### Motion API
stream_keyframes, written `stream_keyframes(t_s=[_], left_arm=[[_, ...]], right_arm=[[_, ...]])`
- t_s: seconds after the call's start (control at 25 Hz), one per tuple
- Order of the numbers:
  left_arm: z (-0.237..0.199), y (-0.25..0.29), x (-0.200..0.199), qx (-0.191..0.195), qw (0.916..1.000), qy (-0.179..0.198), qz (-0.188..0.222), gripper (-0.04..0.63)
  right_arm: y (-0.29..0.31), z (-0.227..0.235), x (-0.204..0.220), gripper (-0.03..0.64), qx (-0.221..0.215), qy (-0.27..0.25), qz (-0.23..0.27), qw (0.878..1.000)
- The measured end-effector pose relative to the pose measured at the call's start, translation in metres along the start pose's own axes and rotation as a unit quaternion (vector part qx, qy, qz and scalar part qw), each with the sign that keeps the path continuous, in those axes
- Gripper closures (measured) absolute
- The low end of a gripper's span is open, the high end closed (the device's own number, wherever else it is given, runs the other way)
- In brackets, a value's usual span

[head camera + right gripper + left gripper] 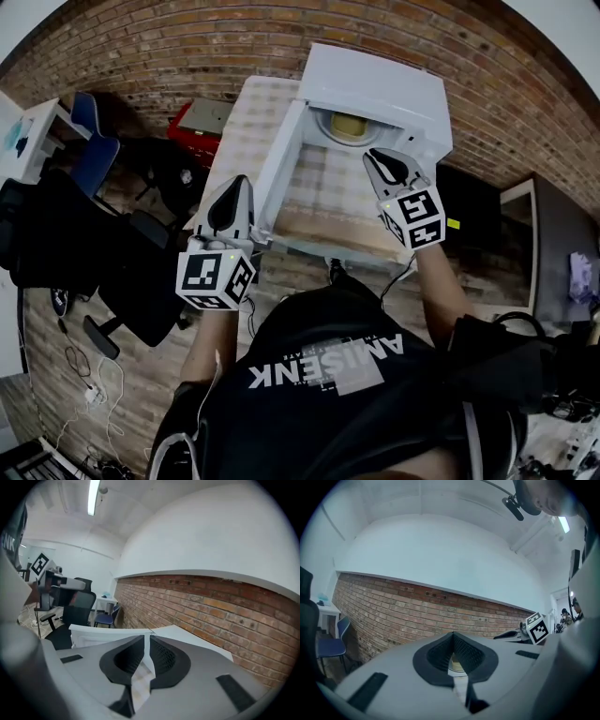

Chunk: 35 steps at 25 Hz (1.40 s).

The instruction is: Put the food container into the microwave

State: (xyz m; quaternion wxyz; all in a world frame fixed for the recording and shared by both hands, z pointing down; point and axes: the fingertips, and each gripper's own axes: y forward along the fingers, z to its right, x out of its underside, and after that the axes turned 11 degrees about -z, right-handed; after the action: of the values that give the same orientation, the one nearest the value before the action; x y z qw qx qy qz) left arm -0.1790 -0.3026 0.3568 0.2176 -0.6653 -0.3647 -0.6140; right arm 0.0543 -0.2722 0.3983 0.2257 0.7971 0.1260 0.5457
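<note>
The white microwave stands on a checked tabletop with its door swung open to the left. A yellowish food container sits inside the cavity. My left gripper is shut and holds nothing, just left of the open door's edge. My right gripper hovers in front of the cavity, right of centre, its jaws closed to a thin slit with nothing between them. In the left gripper view the closed tips point over the right gripper's marker cube. The right gripper view shows the microwave's top past its tips.
Black office chairs and a blue chair crowd the floor to the left. A red box lies beside the table. A dark cabinet stands right of the microwave. Cables trail on the floor.
</note>
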Motion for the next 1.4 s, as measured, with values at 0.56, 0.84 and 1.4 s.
stream_keyframes(t_s=[0.56, 0.84, 1.4], left_arm=[[0.008, 0.008, -0.016, 0.006, 0.9999, -0.012, 0.000, 0.584], [0.035, 0.037, -0.036, -0.023, 0.9997, 0.001, 0.003, 0.584], [0.087, 0.081, -0.055, -0.041, 0.9991, 0.005, 0.014, 0.584]], right_arm=[[-0.085, 0.031, -0.059, 0.564, 0.019, 0.044, 0.104, 0.993], [-0.106, 0.085, -0.051, 0.572, 0.019, 0.062, 0.126, 0.990], [-0.134, 0.157, -0.019, 0.577, 0.027, 0.085, 0.145, 0.985]])
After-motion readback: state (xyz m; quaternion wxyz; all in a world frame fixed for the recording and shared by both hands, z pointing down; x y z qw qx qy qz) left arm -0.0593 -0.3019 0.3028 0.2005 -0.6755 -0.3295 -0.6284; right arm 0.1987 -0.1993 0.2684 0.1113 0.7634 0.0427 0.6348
